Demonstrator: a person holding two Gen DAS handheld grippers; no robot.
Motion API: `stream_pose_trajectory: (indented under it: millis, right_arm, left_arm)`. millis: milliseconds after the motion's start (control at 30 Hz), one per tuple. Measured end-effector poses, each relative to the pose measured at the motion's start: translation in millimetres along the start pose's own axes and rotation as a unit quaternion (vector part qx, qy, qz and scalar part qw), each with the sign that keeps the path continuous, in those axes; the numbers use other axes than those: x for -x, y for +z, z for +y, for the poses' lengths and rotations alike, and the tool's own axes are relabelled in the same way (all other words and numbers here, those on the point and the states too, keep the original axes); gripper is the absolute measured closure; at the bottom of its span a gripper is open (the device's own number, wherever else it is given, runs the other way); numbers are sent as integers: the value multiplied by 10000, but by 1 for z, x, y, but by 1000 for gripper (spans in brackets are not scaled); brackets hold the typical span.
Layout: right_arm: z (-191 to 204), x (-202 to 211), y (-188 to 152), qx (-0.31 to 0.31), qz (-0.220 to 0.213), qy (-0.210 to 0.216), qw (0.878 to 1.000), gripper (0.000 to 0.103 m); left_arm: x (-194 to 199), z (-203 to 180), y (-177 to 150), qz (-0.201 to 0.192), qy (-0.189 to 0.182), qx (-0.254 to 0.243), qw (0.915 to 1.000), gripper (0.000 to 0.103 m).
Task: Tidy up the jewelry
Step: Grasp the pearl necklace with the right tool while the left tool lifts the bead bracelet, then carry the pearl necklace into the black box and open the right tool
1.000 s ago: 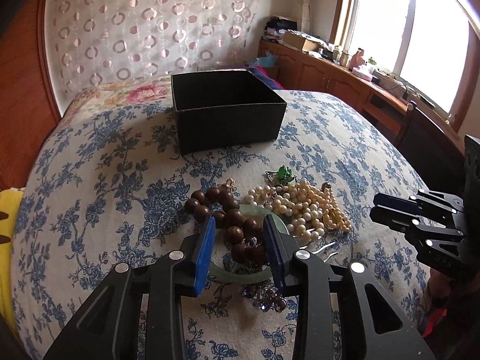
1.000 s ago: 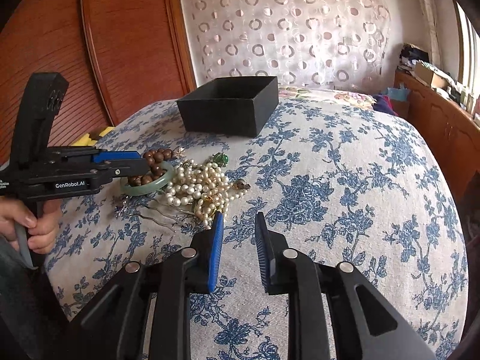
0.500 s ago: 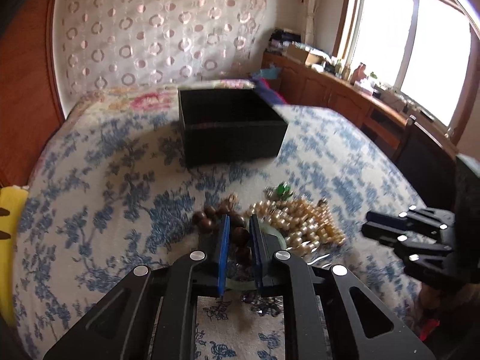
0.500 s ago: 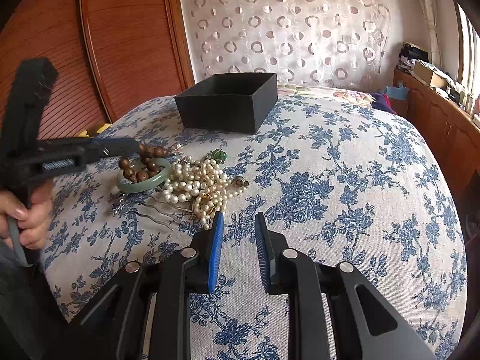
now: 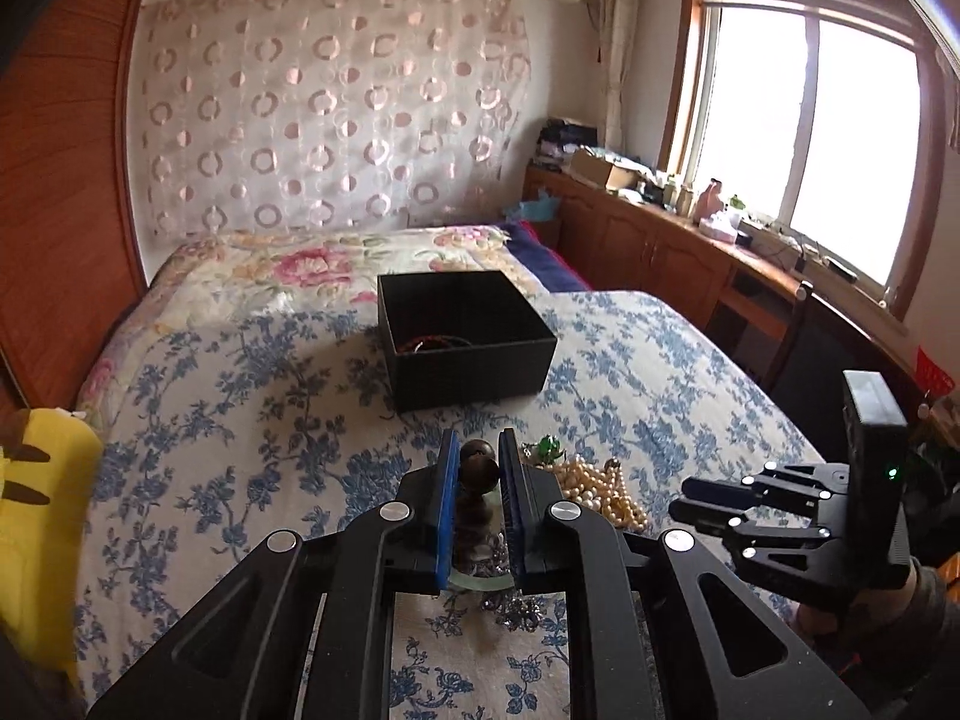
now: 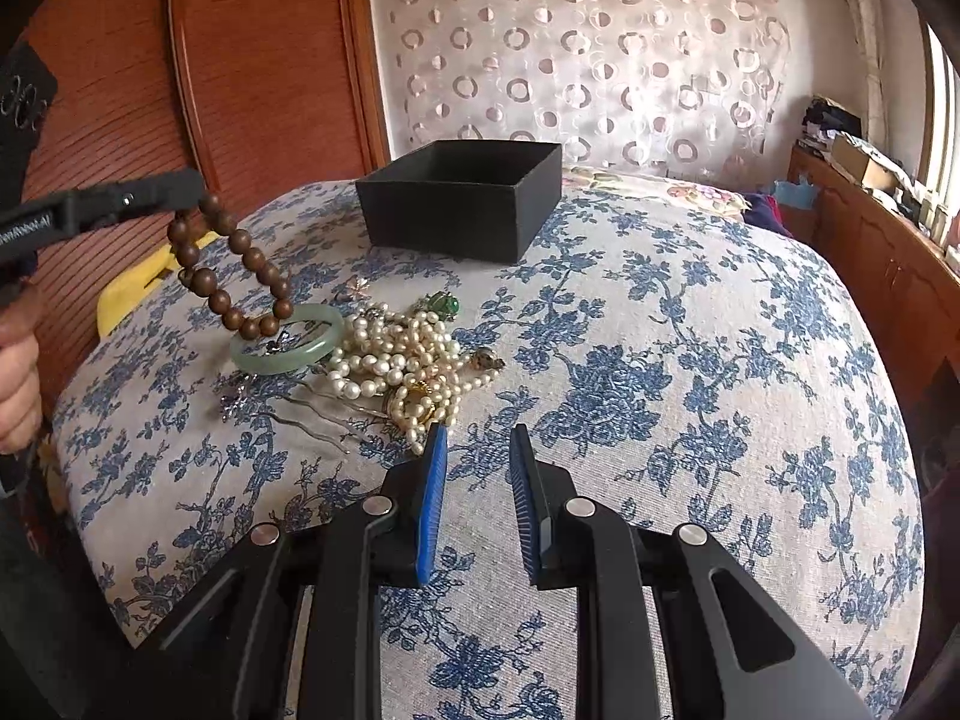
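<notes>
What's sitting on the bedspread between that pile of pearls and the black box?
In the right wrist view, a small green pendant lies just beyond the pearls. Past it, the bedspread is bare up to the black box.

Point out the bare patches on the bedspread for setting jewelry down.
Bare bedspread lies right of the white pearl necklace, beyond the black open box, reaching the edge. Crowded: pearls, pale green bangle, silver hairpins.

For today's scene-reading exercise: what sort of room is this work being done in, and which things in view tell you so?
Most likely a home bedroom: the jewelry lies on a bed with a floral bedspread, a wooden headboard stands behind it, and a cluttered wooden cabinet runs under the window.
</notes>
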State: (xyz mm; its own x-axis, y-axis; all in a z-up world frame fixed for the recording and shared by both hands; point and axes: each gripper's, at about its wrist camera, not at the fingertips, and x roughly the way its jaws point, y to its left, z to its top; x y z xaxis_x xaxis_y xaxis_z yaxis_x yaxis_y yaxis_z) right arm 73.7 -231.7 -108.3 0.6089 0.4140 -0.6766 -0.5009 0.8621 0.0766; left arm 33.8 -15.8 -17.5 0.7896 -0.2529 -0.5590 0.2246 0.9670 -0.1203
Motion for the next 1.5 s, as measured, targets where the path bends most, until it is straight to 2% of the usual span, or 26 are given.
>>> stream_pose_trajectory:
  millis: [267,567,833,933,1000,1500]
  right_arm:
    - [10,-4,11,188,84,106,9997,80]
    - [27,-24,13,544,496,209,9971,80]
    - [34,-31,17,1003,636,-215,9927,79]
    - [30,-31,17,976,634,-178,9930,80]
    - [27,-32,18,962,625,-229,9931,88]
    - [8,-6,42,661,31,-48,9978,92]
  left_arm:
    - [12,4,0,-148,3,49,9999,91]
    - [19,10,-3,-212,15,106,9997,91]
    - [16,11,-5,-158,-5,121,9998,91]
    - [16,11,-5,-155,-9,121,9998,91]
    - [15,11,-6,-141,-8,124,9998,91]
    - [7,11,-12,-30,-22,128,9999,91]
